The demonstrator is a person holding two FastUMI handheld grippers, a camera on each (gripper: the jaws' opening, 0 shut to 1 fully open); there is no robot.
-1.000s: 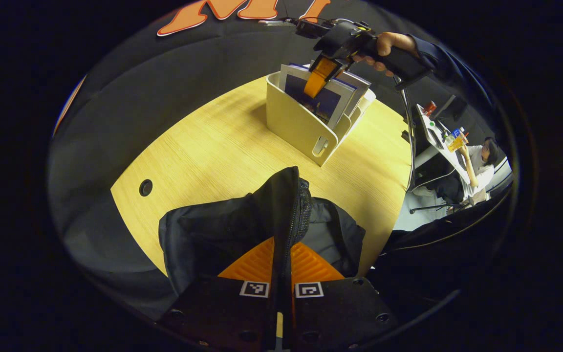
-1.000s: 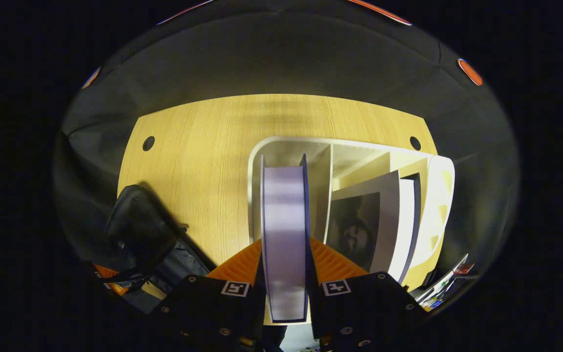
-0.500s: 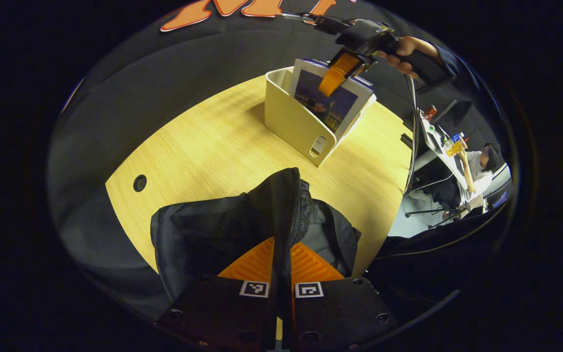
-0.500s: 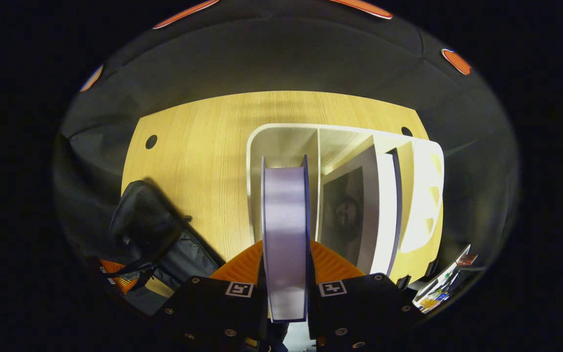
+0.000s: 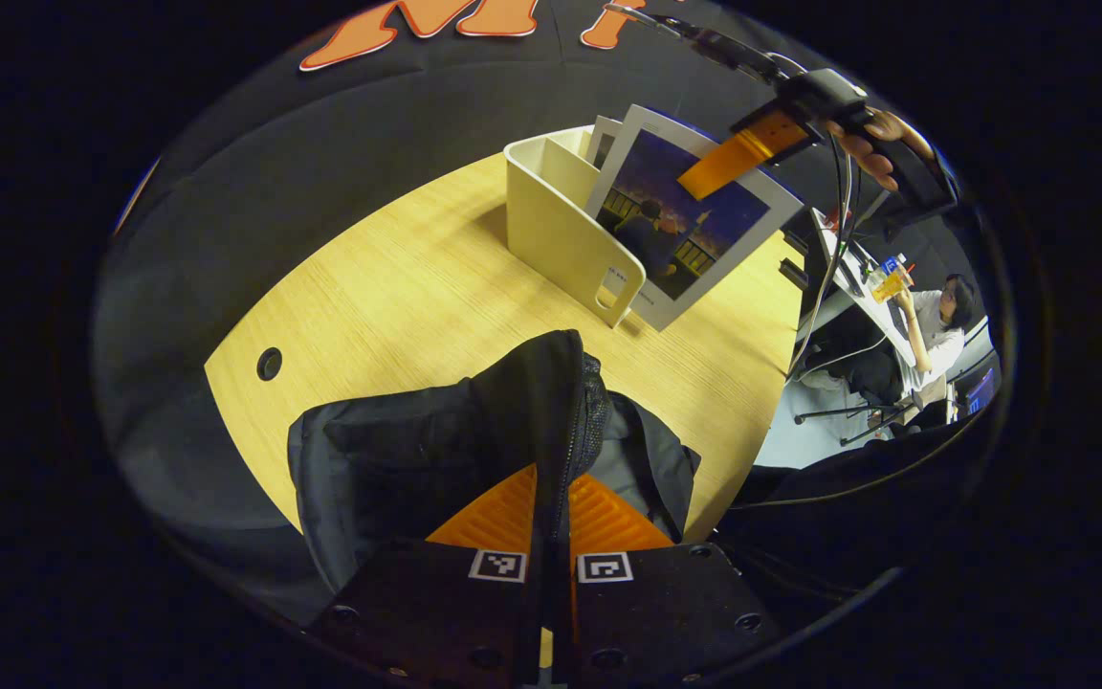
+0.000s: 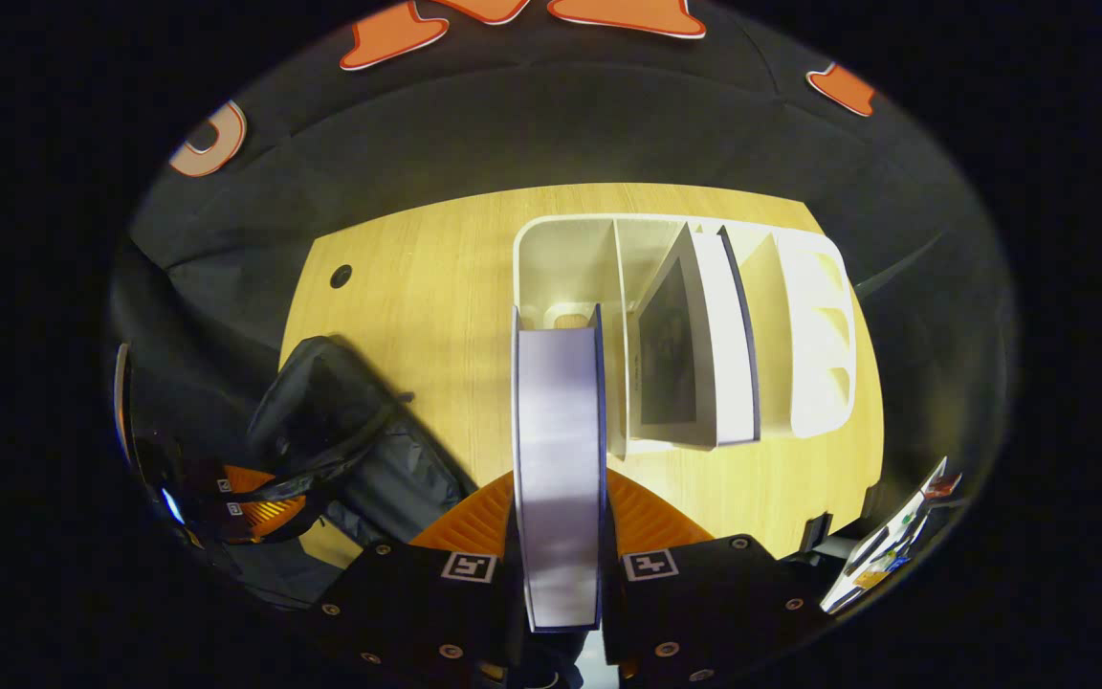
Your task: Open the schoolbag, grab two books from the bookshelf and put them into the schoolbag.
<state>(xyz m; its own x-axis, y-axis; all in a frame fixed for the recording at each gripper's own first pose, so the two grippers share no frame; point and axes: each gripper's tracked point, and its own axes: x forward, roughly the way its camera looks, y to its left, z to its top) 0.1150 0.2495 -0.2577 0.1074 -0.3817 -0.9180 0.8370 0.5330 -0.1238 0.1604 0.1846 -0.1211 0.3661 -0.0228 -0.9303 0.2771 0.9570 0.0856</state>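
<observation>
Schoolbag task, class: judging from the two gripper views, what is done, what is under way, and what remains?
Done: the schoolbag looks open, its flap pinched up by the left gripper. Under way: the right gripper has the first book clamped and lifted out of the bookshelf. Left: put it in the bag, then fetch the second book.

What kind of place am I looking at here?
Probably a recording booth in an office or lab: a wooden table ringed by black cloth, a white bookshelf and schoolbag on it, desks beyond.
</observation>
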